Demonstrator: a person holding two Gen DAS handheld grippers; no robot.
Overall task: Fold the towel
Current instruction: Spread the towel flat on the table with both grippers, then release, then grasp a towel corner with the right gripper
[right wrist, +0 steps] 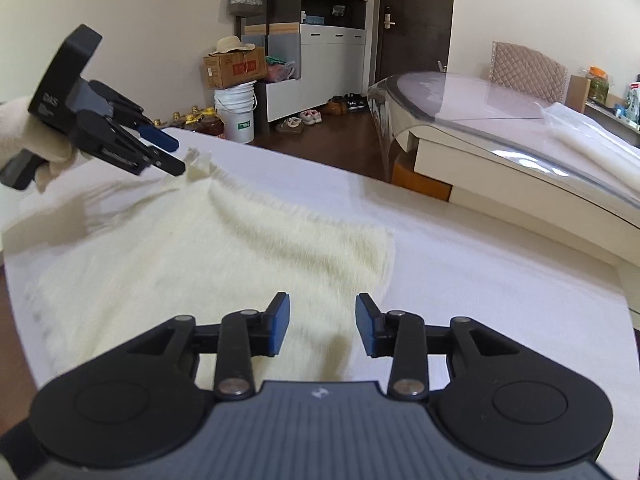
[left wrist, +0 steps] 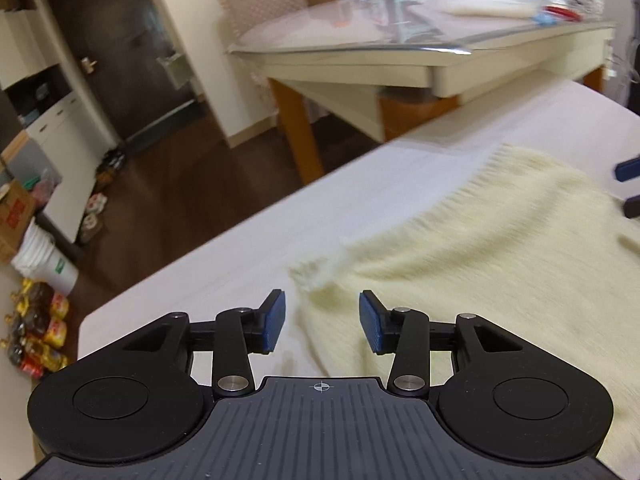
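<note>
A cream fringed towel point(left wrist: 480, 248) lies spread on the white table point(left wrist: 248, 240); it also shows in the right wrist view point(right wrist: 240, 248). My left gripper point(left wrist: 322, 320) is open and empty, its jaws just above the towel's near left corner. In the right wrist view the left gripper point(right wrist: 176, 156) hovers by the towel's raised far corner point(right wrist: 198, 164). My right gripper point(right wrist: 322, 322) is open and empty over the towel's near right edge. Its blue fingertips point(left wrist: 628, 170) show at the right edge of the left wrist view.
The white table's edge point(right wrist: 304, 160) runs along the far side, with dark floor beyond. A glass-topped desk point(right wrist: 500, 120) stands close at the right. A white bucket point(right wrist: 236, 114), a cardboard box point(right wrist: 234, 66), bottles and shoes sit on the floor by the cabinets.
</note>
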